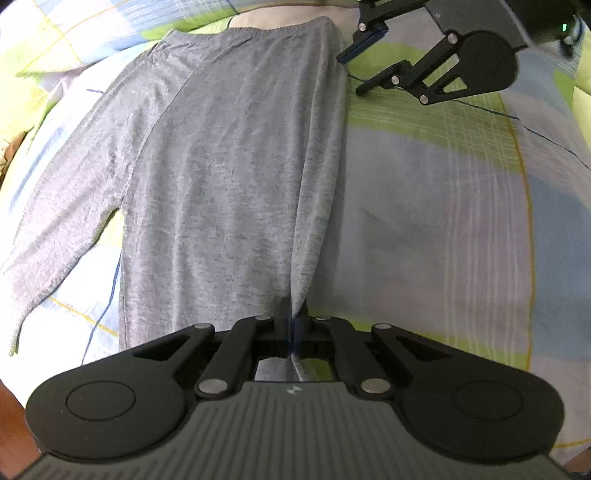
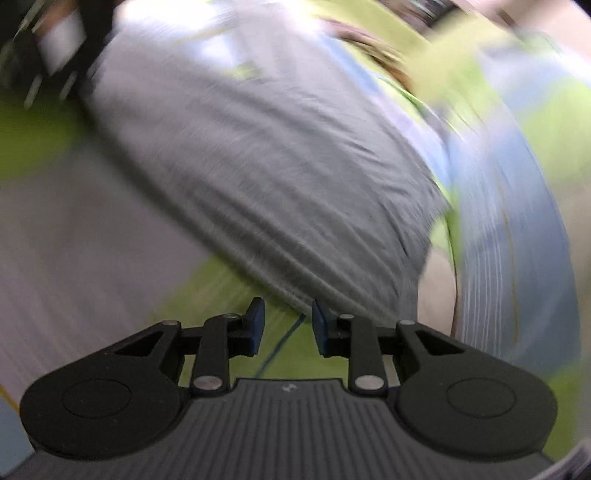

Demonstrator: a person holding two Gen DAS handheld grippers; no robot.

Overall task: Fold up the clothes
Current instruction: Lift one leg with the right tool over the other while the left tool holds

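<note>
A grey long-sleeved shirt (image 1: 229, 177) lies flat on the bed, collar at the far end, one sleeve spread to the left, its right side folded inward. My left gripper (image 1: 293, 314) is shut on the shirt's near hem at the folded right edge. My right gripper (image 1: 351, 74) shows at the top right of the left wrist view, open, just beside the shirt's far right shoulder. In the blurred right wrist view the right gripper (image 2: 286, 325) is open and empty above the bedsheet, with the grey shirt (image 2: 258, 166) just ahead of its fingers.
The shirt rests on a plaid bedsheet (image 1: 443, 192) in green, blue and lilac. A pillow in the same fabric (image 1: 92, 29) lies at the far left. A brown wooden bed edge (image 1: 11, 424) shows at the near left.
</note>
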